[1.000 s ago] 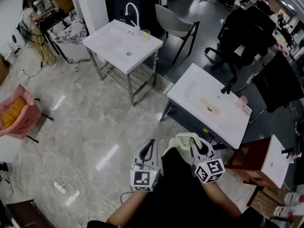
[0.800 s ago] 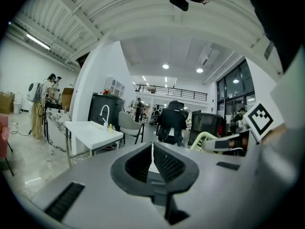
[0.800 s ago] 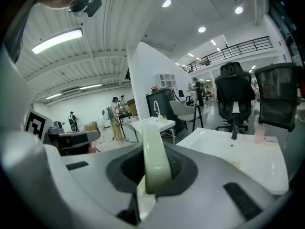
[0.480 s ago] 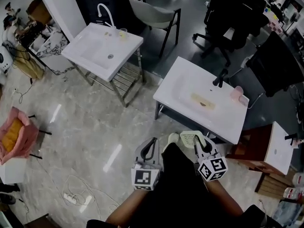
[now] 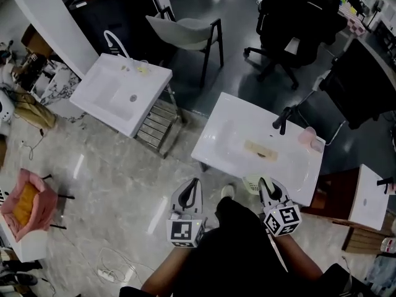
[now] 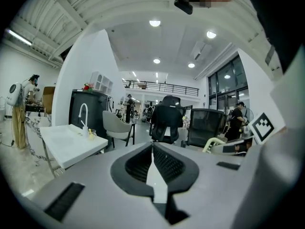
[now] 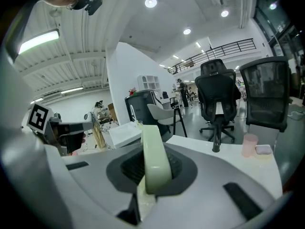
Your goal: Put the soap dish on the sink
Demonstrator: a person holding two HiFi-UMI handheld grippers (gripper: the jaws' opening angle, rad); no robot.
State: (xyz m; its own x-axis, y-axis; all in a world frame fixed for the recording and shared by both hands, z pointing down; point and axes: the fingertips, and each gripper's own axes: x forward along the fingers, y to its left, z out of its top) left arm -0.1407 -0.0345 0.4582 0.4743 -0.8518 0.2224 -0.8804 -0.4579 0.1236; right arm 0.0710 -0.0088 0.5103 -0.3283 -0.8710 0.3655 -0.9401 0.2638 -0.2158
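A pale green slotted soap dish [image 5: 252, 183] is clamped on edge in my right gripper [image 5: 268, 188], right at the front rim of the near white sink [image 5: 230, 142]. In the right gripper view the soap dish [image 7: 153, 157] stands upright between the jaws, with that sink's top [image 7: 238, 162] just beyond. On that sink stand a black faucet [image 5: 281, 120] and a pink cup [image 5: 307, 135]. My left gripper [image 5: 192, 186] hangs over the floor to the left of the sink. Its jaws meet with nothing between them, as the left gripper [image 6: 152, 149] shows in its own view.
A second white sink [image 5: 117, 93] with a white faucet stands at the far left. A grey chair [image 5: 185, 30] and black office chairs [image 5: 291, 17] stand behind. A brown table [image 5: 337, 197] with a white box is at the right, a pink seat [image 5: 25, 203] at the left, cables [image 5: 114, 271] on the floor.
Both grippers have advanced toward the near sink, which is now much closer. The soap dish has come from over the floor to the sink's front rim, still held.
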